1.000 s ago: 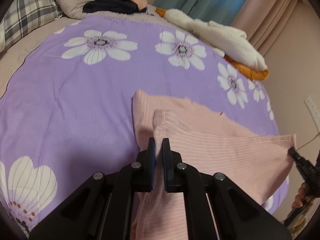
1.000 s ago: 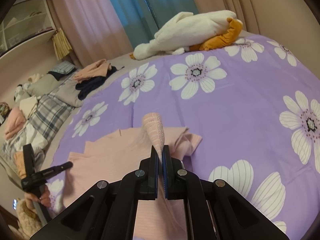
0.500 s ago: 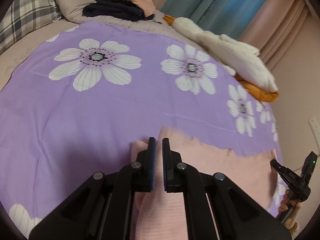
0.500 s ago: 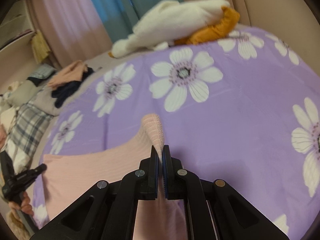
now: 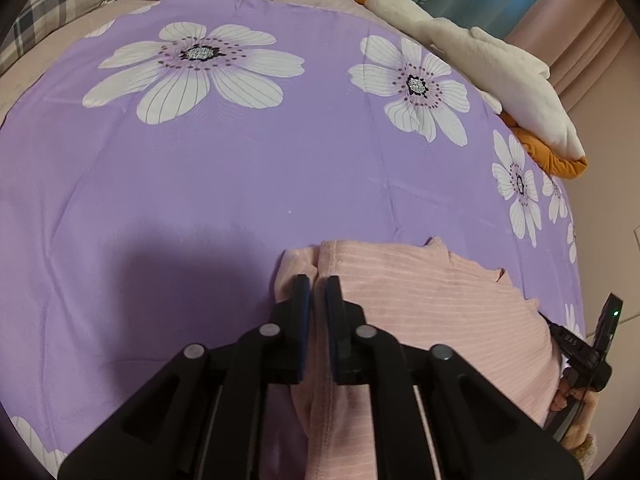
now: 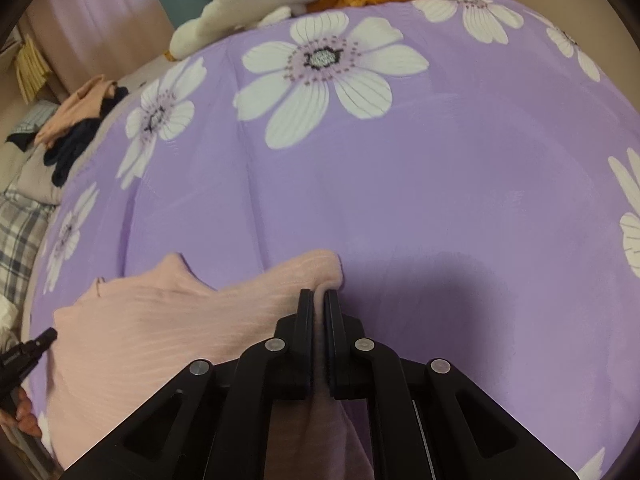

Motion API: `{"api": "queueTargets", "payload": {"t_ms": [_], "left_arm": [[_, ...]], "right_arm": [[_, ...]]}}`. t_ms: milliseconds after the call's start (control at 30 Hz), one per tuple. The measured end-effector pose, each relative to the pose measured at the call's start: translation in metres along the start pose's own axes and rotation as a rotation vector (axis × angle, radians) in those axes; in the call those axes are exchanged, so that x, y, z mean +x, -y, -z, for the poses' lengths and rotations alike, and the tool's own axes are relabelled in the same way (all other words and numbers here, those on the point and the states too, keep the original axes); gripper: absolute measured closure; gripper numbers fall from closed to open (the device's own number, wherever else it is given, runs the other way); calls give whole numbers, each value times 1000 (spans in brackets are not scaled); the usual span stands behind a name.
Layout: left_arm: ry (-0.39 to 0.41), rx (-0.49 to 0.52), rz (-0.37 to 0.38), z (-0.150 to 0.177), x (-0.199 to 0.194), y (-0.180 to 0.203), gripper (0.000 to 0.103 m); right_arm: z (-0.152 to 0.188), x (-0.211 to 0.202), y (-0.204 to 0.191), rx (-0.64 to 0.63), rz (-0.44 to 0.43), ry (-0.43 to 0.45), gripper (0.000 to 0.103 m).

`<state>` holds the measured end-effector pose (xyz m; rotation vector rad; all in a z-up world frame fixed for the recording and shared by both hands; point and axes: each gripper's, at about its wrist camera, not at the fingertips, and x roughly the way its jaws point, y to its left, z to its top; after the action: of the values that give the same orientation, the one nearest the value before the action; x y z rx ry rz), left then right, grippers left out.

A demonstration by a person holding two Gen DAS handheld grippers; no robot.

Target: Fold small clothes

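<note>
A pink ribbed garment [image 5: 432, 312] lies folded on the purple flowered bedspread [image 5: 200, 184]. My left gripper [image 5: 317, 288] is low over the garment's left far corner. Its jaws are opening, and the fold's edge still lies between them without being clearly pinched. My right gripper [image 6: 316, 300] is shut on the garment's [image 6: 168, 320] right far corner, right down at the bedspread [image 6: 400, 184]. Each wrist view shows the other gripper at the frame's edge: the right gripper [image 5: 554, 326] and the left gripper [image 6: 50, 334], each with a hand on it.
A white and orange plush toy [image 5: 500, 68] lies along the far right side of the bed. Dark and peach clothes [image 6: 76, 120] are piled on a beige pillow, with a plaid pillow [image 5: 52, 4] beside it. Curtains hang behind.
Both grippers came down and forward with the garment's edge, laying it over onto the bed. The raised pink corners now rest flat. The left jaws stand slightly wider.
</note>
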<state>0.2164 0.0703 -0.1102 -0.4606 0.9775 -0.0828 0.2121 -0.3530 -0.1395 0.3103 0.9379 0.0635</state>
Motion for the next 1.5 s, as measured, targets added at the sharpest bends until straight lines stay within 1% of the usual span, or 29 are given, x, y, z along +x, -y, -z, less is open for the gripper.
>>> {"api": "queueTargets", "payload": {"t_ms": [33,67,100,167,233,300,333,367,400,567,667,767,800,900,933,967,1000,1033,1100,1133,1167,1200,1233,1267,1300,1333,1400,1433,1500], "left_arm": [[-10,-18,12,0,-2,-1,78],[-13,-35,28,1,-5,-2,70],[-12,-45,46,1,-9,-2,67],[2,-39,68,2,-18,1,57],[0,-28,80,3,-20,4,51],[-29,-16,74,6,-12,8,54],[-32,-17,63,7,-9,8,62],[-32,-18,54,8,-6,7,86],[-35,-6,36,10,-1,8,92],[18,5,13,14,-8,9,94],[59,16,29,11,-22,14,95],[65,14,26,7,-27,16,96],[75,8,21,5,-27,14,96],[109,-19,-40,2,-28,4,98],[95,-36,-28,1,-25,-1,101],[75,-50,-9,1,-23,-5,101],[38,-63,20,2,-18,-8,101],[22,-62,28,3,-16,-8,100],[28,-28,0,6,-18,-5,100],[26,-15,-12,7,-18,-4,94],[24,-10,-14,8,-18,-3,89],[26,-14,-15,8,-19,-3,85],[26,-22,-11,9,-20,-4,73],[22,-34,3,10,-22,-5,56],[18,-37,20,12,-23,-5,48],[13,-34,39,14,-23,-4,39],[-20,-13,74,21,-22,-3,38],[-38,-9,81,24,-20,-3,35],[-89,-14,90,33,-13,-4,33]], "right_arm": [[1,-1,1,0,0,1,98],[1,-2,3,3,-4,2,98],[1,-3,3,6,-8,1,98],[2,-3,5,13,-11,-4,98],[1,-2,5,15,-13,-7,98],[1,-3,4,10,-10,0,98],[1,-2,3,10,-6,3,98],[0,-1,2,11,-5,5,98],[1,-2,1,13,-8,10,98],[-1,-12,-3,-8,-1,38,98],[-7,-29,-5,-9,-26,86,98],[-17,-43,-6,-1,-47,145,98],[-22,-43,-7,0,-57,148,98],[-30,-37,-10,11,-79,160,98],[-32,-33,-10,10,-83,163,98],[-33,-27,-9,14,-69,160,98],[-35,-15,-6,26,-25,119,98],[-33,-5,-4,39,6,75,98],[-27,10,6,72,28,10,98],[-23,14,11,85,40,-7,97],[-21,13,14,94,30,-9,88],[-18,8,20,114,11,4,84],[-15,1,23,128,3,11,66],[-14,-5,26,139,0,18,43],[-10,-19,31,160,-4,44,35],[-7,-27,32,163,-7,60,33],[6,-52,36,164,-20,81,33],[11,-58,38,168,-27,80,33],[37,-77,47,208,-80,70,32]]}}
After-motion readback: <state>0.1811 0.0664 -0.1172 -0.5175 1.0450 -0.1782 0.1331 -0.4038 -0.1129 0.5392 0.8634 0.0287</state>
